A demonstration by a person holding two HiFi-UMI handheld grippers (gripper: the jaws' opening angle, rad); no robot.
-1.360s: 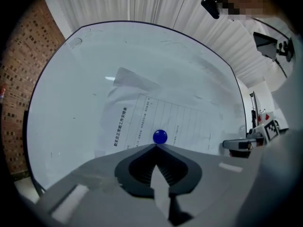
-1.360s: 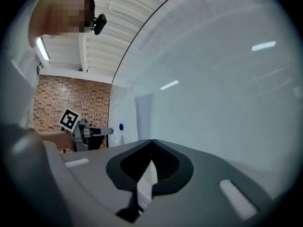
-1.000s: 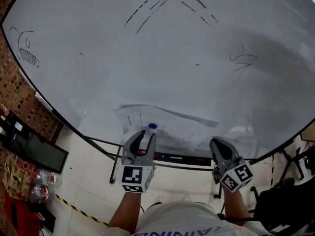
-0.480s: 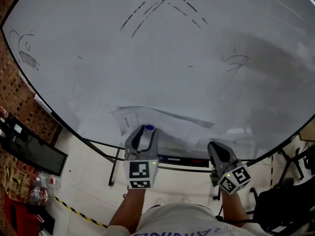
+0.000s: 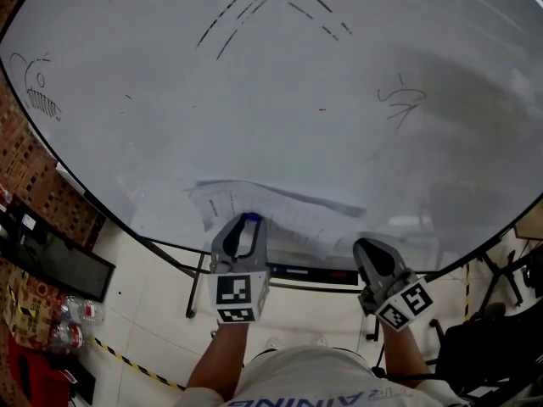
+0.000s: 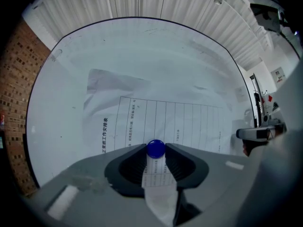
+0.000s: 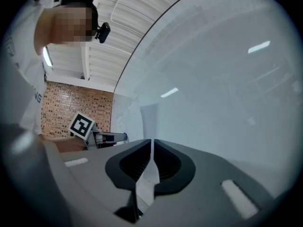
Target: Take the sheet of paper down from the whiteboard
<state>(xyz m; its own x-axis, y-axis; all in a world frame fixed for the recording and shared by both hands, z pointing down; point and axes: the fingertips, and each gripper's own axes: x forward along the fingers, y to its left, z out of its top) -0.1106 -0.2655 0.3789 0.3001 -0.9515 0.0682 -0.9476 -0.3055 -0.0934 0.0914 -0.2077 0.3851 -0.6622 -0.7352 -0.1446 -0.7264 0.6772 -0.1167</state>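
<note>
Low on the whiteboard (image 5: 297, 117), at the head view's bottom centre, my left gripper (image 5: 244, 223) has just been closing its jaws and now pinches the blue magnet (image 6: 155, 149) pinning the sheet of paper (image 6: 180, 119). My right gripper (image 7: 151, 142), lower right, has just been easing open to a hairline, empty. The risk, as I judge it: lift the magnet and the unheld sheet slides to the floor (image 5: 153, 287).

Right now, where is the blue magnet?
Low in the head view, the blue magnet sits on the paper, pinched by the left tool, whose jaws just closed.
</note>
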